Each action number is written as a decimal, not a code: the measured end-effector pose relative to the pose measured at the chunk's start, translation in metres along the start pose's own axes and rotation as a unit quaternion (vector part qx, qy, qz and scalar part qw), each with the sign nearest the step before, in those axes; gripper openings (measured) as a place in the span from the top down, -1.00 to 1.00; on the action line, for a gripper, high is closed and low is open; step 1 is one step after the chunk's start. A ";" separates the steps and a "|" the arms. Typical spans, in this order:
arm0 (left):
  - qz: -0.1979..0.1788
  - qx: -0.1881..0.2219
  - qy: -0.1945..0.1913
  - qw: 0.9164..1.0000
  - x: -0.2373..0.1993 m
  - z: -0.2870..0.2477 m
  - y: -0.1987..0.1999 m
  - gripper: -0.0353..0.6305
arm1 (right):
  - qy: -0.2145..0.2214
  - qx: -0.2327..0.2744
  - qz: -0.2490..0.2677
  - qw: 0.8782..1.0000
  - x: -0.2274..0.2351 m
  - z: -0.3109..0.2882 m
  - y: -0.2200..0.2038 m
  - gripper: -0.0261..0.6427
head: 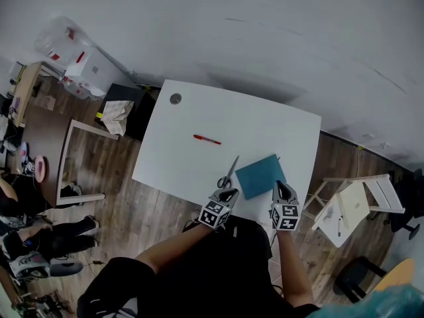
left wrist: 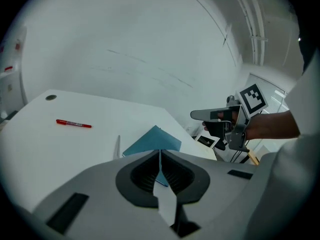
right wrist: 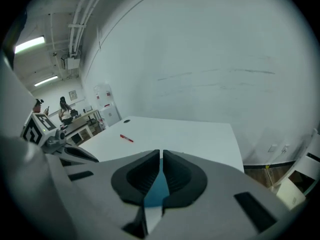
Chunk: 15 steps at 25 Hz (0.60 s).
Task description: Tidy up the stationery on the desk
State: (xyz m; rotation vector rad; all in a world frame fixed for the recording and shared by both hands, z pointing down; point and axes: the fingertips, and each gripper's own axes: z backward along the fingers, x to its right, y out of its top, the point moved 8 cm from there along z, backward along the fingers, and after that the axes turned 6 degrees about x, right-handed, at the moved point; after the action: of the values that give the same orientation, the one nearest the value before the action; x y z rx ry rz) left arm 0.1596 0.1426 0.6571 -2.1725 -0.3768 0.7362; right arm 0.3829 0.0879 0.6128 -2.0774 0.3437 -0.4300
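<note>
Hovering at 6 o'clock of worktop (head: pixel 185 158) | left hand-held gripper (head: pixel 228 195), right hand-held gripper (head: pixel 283 190): both closed, holding nothing | risk: unopened jaws may shove scissors (head: pixel 229 173) away

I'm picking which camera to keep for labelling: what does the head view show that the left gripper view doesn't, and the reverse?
Only the head view: the marker cube on the left tongs, and people at the far left. Only the left gripper view: those tongs' ribbed pads, shut with nothing between them. Both: the white desk, red pen, scissors, teal notebook and right tongs.
</note>
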 end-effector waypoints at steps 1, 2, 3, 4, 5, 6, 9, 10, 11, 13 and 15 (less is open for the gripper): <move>0.000 -0.008 0.001 1.000 0.000 -0.005 -0.002 0.85 | 0.007 -0.009 0.002 1.000 0.007 -0.006 -0.003 0.82; 0.001 -0.016 0.000 1.000 -0.001 -0.009 -0.004 0.84 | 0.011 -0.016 0.005 1.000 0.013 -0.010 -0.006 0.82; 0.002 -0.025 0.000 1.000 -0.001 -0.014 -0.007 0.84 | 0.013 -0.019 0.010 1.000 0.020 -0.015 -0.008 0.82; 0.002 -0.033 -0.002 0.999 -0.001 -0.018 -0.010 0.83 | 0.013 -0.022 0.016 1.000 0.026 -0.019 -0.009 0.82; 0.003 -0.040 -0.004 0.999 -0.001 -0.022 -0.012 0.76 | 0.014 -0.027 0.024 0.999 0.032 -0.024 -0.012 0.82; 0.003 -0.047 -0.006 0.999 0.000 -0.027 -0.015 0.67 | 0.014 -0.035 0.030 0.999 0.039 -0.029 -0.015 0.82; 0.009 -0.066 -0.005 0.998 0.000 -0.039 -0.025 0.50 | 0.019 -0.068 0.040 0.997 0.057 -0.046 -0.028 0.81; 0.016 -0.072 -0.004 0.997 0.000 -0.043 -0.030 0.48 | 0.021 -0.079 0.038 0.996 0.062 -0.051 -0.033 0.81; 0.024 -0.078 -0.003 0.997 0.001 -0.046 -0.034 0.44 | 0.023 -0.091 0.033 0.995 0.067 -0.055 -0.039 0.79; 0.036 -0.086 -0.001 0.996 0.001 -0.052 -0.040 0.42 | 0.029 -0.114 0.022 0.993 0.075 -0.064 -0.050 0.68; 0.045 -0.091 0.005 0.995 0.000 -0.057 -0.045 0.41 | 0.038 -0.133 0.023 0.990 0.080 -0.072 -0.057 0.62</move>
State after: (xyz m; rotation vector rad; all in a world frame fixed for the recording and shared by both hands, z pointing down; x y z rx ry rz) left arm 0.1938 0.1372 0.7206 -2.3766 -0.3536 0.7652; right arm 0.4277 0.0299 0.7100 -2.3104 0.5171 -0.4575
